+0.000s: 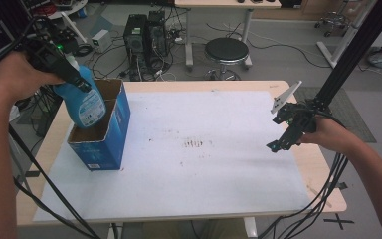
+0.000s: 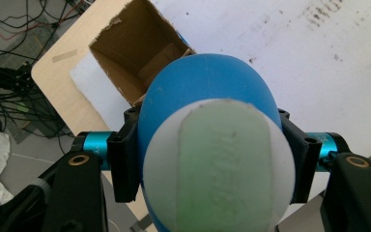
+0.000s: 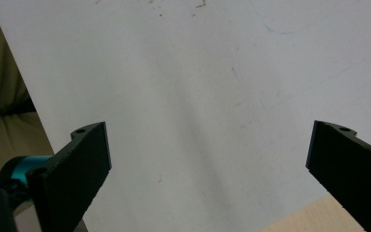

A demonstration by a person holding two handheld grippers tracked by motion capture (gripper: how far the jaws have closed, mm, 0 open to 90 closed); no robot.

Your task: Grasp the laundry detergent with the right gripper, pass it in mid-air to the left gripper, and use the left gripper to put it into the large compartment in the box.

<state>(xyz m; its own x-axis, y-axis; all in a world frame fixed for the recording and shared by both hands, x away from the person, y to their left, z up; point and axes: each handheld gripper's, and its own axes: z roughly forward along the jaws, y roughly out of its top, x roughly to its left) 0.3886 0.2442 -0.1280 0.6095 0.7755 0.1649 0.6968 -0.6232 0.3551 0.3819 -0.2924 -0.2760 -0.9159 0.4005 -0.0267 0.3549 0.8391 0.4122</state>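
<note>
A blue bottle [image 1: 83, 97] with a white and pale green cap [image 2: 217, 164] hangs over the open top of a blue cardboard box [image 1: 104, 132] at the table's left. Its lower end sits inside the box opening. My left gripper [image 1: 59, 64] is shut on the bottle near its top, and in the left gripper view the black jaws press both sides of the bottle [image 2: 207, 87], with the brown inside of the box [image 2: 140, 53] beyond. My right gripper [image 1: 281, 142] hovers open over the right edge of the white mat [image 1: 204, 149], nothing between its jaws [image 3: 207, 159].
The wooden table [image 1: 318, 169] carries the white mat, stained with small brown marks [image 1: 196, 144] near its middle. Cables trail from both grippers off the front edge. Beyond the table stand computer towers [image 1: 144, 35], a black stool [image 1: 226, 52] and a black frame post [image 1: 353, 45].
</note>
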